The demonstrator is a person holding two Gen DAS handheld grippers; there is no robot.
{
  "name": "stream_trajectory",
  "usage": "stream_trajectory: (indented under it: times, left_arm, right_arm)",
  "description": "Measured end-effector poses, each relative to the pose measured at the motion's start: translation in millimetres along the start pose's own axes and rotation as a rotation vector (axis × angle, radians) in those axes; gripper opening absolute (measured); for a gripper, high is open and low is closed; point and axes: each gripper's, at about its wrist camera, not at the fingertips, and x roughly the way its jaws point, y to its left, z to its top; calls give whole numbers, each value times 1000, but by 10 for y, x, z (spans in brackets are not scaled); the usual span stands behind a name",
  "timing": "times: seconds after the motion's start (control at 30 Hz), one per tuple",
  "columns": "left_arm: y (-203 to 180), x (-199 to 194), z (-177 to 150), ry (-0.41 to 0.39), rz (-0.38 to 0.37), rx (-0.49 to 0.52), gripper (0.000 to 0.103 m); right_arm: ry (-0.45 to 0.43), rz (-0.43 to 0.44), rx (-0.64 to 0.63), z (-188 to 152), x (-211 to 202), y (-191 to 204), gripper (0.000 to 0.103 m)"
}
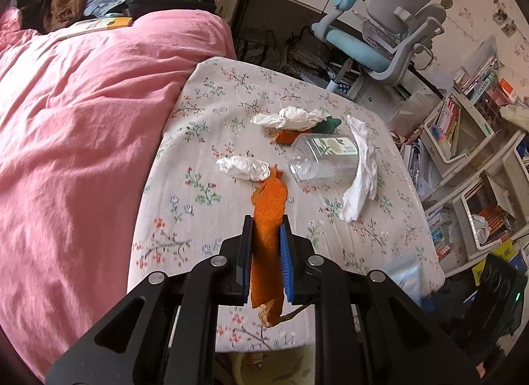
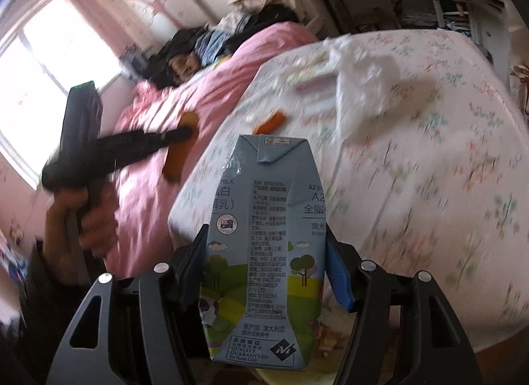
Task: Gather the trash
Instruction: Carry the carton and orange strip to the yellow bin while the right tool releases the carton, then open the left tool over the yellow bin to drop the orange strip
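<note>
The left hand-held gripper (image 1: 266,236) is closed narrowly on a strip of orange peel (image 1: 268,219), its long axis running along the fingers. The right hand-held gripper (image 2: 266,252) holds an upright milk carton (image 2: 264,246) at medium width. More trash lies ahead of both on the floral tabletop (image 1: 205,113): crumpled tissues (image 1: 243,168) and a clear jar (image 1: 322,156) on its side.

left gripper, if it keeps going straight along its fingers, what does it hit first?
Probably the crumpled white tissue on the floral bedsheet. The left gripper is shut on an orange peel whose tip already reaches toward it. The clear plastic jar lies to the right. Depth is unclear.
</note>
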Motion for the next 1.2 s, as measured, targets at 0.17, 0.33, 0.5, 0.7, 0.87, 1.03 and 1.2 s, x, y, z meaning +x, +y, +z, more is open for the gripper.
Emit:
stream_trajectory:
  times: [0.17,0.33,0.5,0.7,0.87,1.03,1.2]
  left_arm:
    - [-8,-86,-151,1,-10,-10,15]
    - [-35,-179,-332,4,-21,-13,15]
    - [-57,-279,-524,7,-32,-16,15]
    - [-137,-325,-766,35,-44,10,15]
    - [-265,-320,-991,76,-54,53,15]
    - [-446,-208,-1328,206,-65,118,16]
    - [-577,-235,-1431,197,-24,178,50]
  right_arm:
    - [79,4,-70,-289,94,163,62]
    - [163,-3,-110,-473,205,240,65]
    - [138,-19,-93,-474,174,224,74]
    - [50,-47,-46,-448,62,166,75]
    - [-52,-78,24,-425,-97,36,75]
    - [-149,-127,123,-388,-266,-156,76]
    - [-181,-145,170,-373,-321,-244,77]
